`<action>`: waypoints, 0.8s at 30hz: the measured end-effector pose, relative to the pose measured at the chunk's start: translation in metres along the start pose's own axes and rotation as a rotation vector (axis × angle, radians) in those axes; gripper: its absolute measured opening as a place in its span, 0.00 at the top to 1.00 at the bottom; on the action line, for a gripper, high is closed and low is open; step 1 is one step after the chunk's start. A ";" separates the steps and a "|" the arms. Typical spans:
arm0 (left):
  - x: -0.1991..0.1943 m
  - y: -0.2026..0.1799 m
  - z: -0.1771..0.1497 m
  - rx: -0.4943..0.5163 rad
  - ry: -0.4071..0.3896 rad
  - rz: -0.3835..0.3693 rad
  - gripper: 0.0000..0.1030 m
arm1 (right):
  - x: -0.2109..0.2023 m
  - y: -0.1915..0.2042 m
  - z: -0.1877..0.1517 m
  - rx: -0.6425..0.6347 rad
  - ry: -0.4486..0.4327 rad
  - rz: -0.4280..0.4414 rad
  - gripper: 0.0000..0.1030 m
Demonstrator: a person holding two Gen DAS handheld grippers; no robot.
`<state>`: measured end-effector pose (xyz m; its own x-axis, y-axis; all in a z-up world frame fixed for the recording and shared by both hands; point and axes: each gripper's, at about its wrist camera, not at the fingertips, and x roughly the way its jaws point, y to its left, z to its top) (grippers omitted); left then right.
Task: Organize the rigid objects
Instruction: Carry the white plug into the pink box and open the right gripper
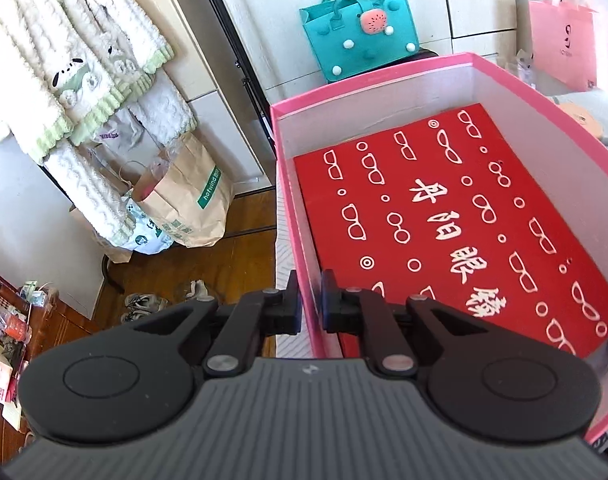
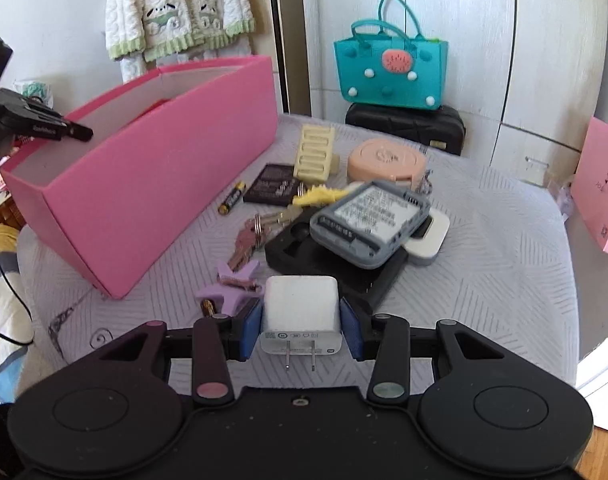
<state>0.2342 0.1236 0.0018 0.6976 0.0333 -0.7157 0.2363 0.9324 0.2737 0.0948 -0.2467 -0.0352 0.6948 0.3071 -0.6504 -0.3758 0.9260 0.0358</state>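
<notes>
My right gripper (image 2: 302,320) is shut on a white plug charger (image 2: 300,308), prongs pointing back at the camera, just above the grey bedspread (image 2: 484,280). Ahead lies a pile of small things: a grey battery pack (image 2: 370,222), keys (image 2: 250,240), an AA battery (image 2: 232,199), a purple star piece (image 2: 234,284), a cream comb-like block (image 2: 314,153) and a peach round case (image 2: 386,160). The open pink box (image 2: 156,184) stands to the left. My left gripper (image 1: 310,300) is shut on the box's near wall (image 1: 300,220); inside lies a red printed sheet (image 1: 444,220).
A teal felt bag (image 2: 390,72) sits on a black case (image 2: 406,128) at the back of the bed. A pink paper bag (image 2: 600,188) stands at the right edge. Left of the bed, paper bags (image 1: 188,204) and shoes (image 1: 144,304) are on the wooden floor.
</notes>
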 end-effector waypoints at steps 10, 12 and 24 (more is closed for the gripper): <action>-0.005 0.003 0.014 0.042 -0.047 0.012 0.94 | -0.029 0.036 0.089 -0.119 -0.149 0.087 0.54; -0.003 0.001 0.013 0.052 -0.062 0.019 0.95 | -0.023 0.050 0.116 -0.135 -0.148 0.175 0.54; -0.004 0.025 0.005 -0.108 0.026 -0.095 0.96 | 0.116 0.155 0.237 -0.183 0.215 0.347 0.54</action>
<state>0.2410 0.1445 0.0145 0.6572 -0.0486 -0.7521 0.2252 0.9650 0.1345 0.2626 -0.0155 0.0751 0.3728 0.5224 -0.7669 -0.6797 0.7164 0.1577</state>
